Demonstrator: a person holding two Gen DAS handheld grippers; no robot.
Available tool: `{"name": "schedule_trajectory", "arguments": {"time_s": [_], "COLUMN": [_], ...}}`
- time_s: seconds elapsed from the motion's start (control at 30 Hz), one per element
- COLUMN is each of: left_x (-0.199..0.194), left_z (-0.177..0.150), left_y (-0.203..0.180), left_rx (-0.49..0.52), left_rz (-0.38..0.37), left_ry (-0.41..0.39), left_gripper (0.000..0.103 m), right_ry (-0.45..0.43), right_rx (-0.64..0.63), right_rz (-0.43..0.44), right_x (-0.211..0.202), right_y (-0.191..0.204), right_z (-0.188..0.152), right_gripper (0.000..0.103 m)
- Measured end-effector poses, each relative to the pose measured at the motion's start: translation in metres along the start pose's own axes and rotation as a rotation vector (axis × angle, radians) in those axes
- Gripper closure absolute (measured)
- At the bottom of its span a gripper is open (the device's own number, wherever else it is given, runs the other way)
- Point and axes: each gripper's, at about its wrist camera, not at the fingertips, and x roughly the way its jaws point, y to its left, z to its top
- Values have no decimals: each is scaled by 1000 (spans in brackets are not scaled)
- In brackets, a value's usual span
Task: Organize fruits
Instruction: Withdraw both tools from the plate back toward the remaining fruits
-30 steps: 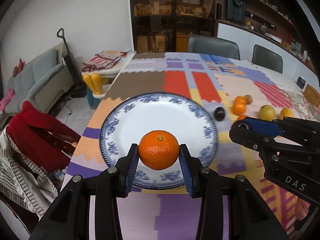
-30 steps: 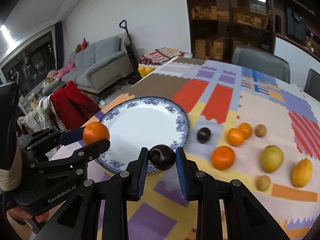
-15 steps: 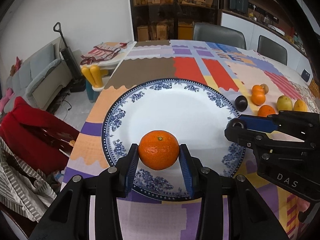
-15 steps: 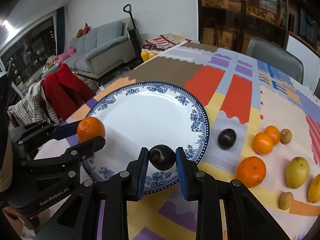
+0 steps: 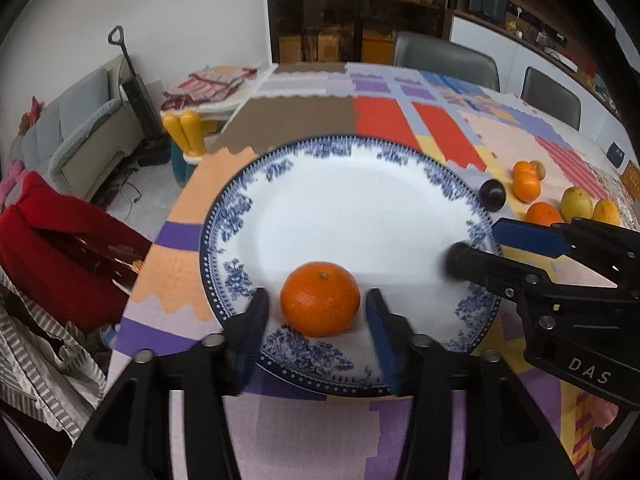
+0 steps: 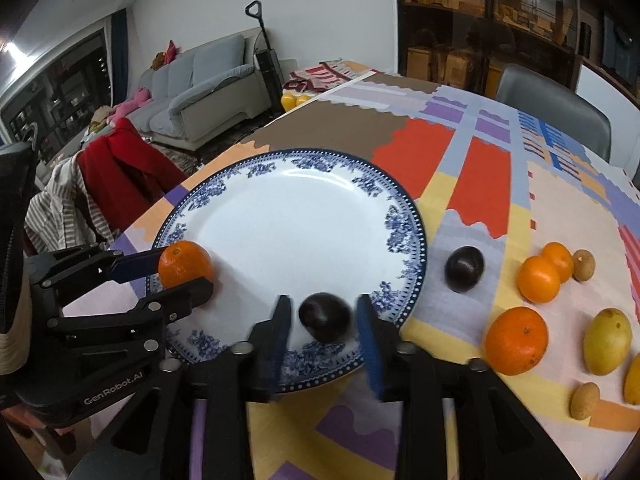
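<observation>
My left gripper [image 5: 318,312] and right gripper [image 6: 322,318] gape around an orange [image 5: 320,298] and plum [image 6: 325,316] resting on the plate [image 6: 288,216]; several fruits remain outside.

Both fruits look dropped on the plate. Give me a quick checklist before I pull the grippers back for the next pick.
1. Left gripper open, pads off the orange: ok.
2. Right gripper open around the dark plum: ok.
3. Orange resting on the plate: ok.
4. Plum settled, not rolling: cannot tell, image blurred.
5. Both fruits inside the plate rim: ok, though near the edge.
6. Next fruit reachable: ok, second plum lies beside the plate.
</observation>
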Motion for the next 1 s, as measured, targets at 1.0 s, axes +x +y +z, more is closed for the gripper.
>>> {"name": "schedule_trajectory", "arguments": {"time_s": [1.0], "left_x": [-107], "left_z": [11], "left_y": [-101], "left_rx": [146], "left_rz": [-98], "left_ry": [-246], "left_gripper": [14], "right_ry": [-218], "right_rx": [181], "right_rz": [-196], "right_x": [-148], "right_y": [-63], "right_z": [-45], "right_gripper": [39]}}
